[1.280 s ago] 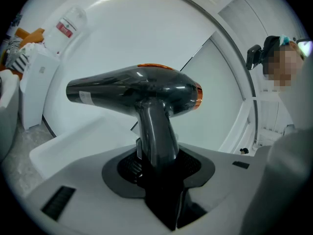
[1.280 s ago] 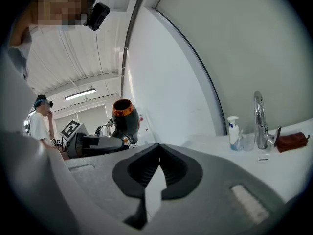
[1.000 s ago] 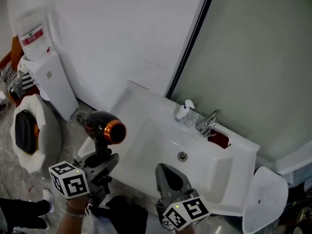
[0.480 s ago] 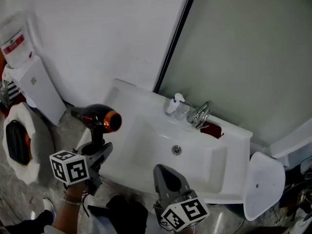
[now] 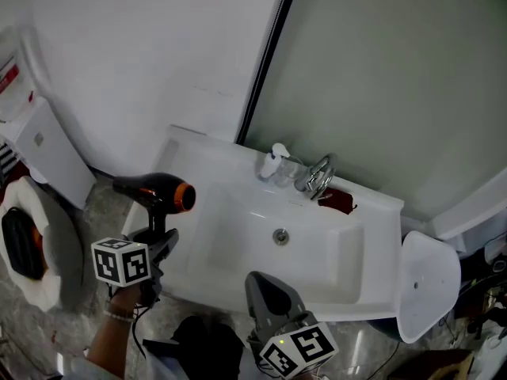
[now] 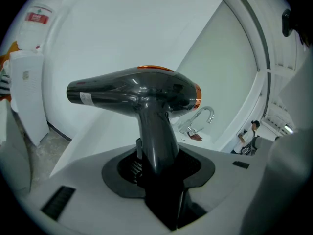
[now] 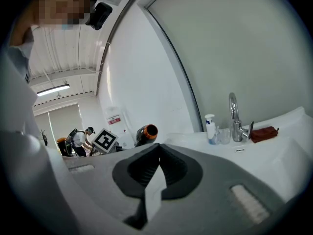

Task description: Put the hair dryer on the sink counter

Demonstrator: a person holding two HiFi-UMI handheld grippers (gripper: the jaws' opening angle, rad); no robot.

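A black hair dryer [image 5: 155,194] with an orange ring stands upright by its handle in my left gripper [image 5: 158,244], which is shut on the handle. It hangs just off the left end of the white sink counter [image 5: 182,153]. In the left gripper view the hair dryer [image 6: 142,97] fills the middle, nozzle pointing left, handle [image 6: 157,146] between the jaws. My right gripper [image 5: 273,298] sits at the counter's front edge, shut and empty. In the right gripper view the hair dryer [image 7: 145,133] shows far left and the jaws meet at the right gripper [image 7: 157,166].
A chrome faucet [image 5: 319,176], a small pump bottle [image 5: 273,161], a clear cup [image 5: 288,172] and a dark red thing [image 5: 336,201] line the back of the counter. The basin drain [image 5: 280,236] is central. A white bin [image 5: 424,287] stands at right, a white seat [image 5: 36,244] at left.
The head view has shifted, so the sink now sits further left and up in the picture. My left gripper still holds the hair dryer upright by the counter's left end. The right gripper has barely moved.
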